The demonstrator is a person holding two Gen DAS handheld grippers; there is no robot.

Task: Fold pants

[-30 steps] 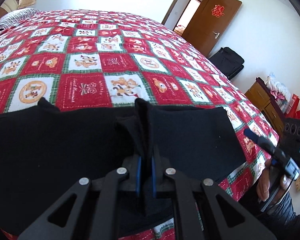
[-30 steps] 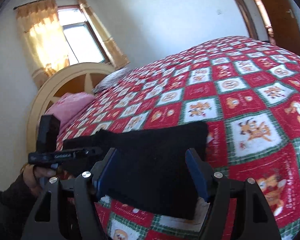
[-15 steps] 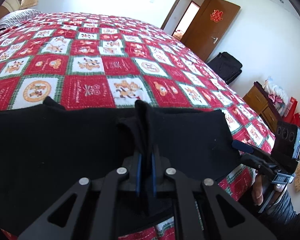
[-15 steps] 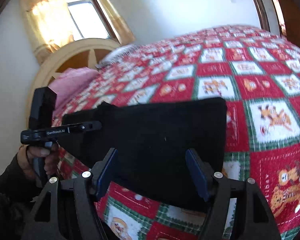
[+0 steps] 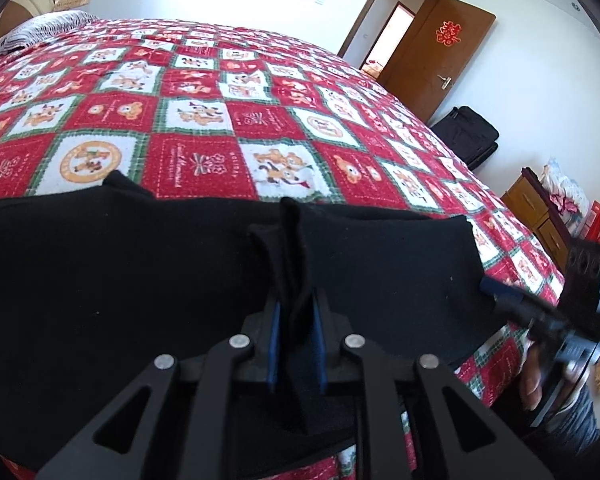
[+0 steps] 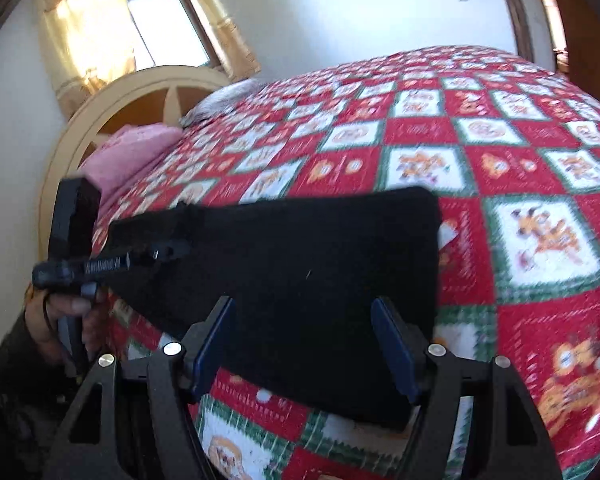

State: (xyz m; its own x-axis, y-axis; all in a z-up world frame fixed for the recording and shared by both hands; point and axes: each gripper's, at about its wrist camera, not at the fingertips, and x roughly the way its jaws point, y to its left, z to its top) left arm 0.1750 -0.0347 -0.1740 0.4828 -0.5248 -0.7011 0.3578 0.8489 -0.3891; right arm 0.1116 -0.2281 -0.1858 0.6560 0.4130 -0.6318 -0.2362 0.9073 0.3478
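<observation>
Black pants point(image 5: 120, 272) lie flat across the near edge of a bed with a red, white and green patchwork quilt point(image 5: 204, 120). My left gripper point(image 5: 296, 312) is shut on a pinched ridge of the pants' fabric near their middle. In the right wrist view the pants point(image 6: 300, 256) show as a flat black panel. My right gripper point(image 6: 304, 320) is open, its blue pads on either side of the pants' near edge, holding nothing. The right gripper also shows at the right of the left wrist view point(image 5: 500, 294), at the pants' right end.
A brown door point(image 5: 440, 56) stands open at the far right, with a black bag point(image 5: 466, 132) and a wooden cabinet point(image 5: 540, 208) along the wall. A pink pillow point(image 6: 128, 152), a rounded headboard point(image 6: 100, 120) and a curtained window point(image 6: 160, 28) lie at the bed's head.
My right gripper has moved in toward the pants' end, staying open. My left gripper has kept its hold on the fabric with only a small shift.
</observation>
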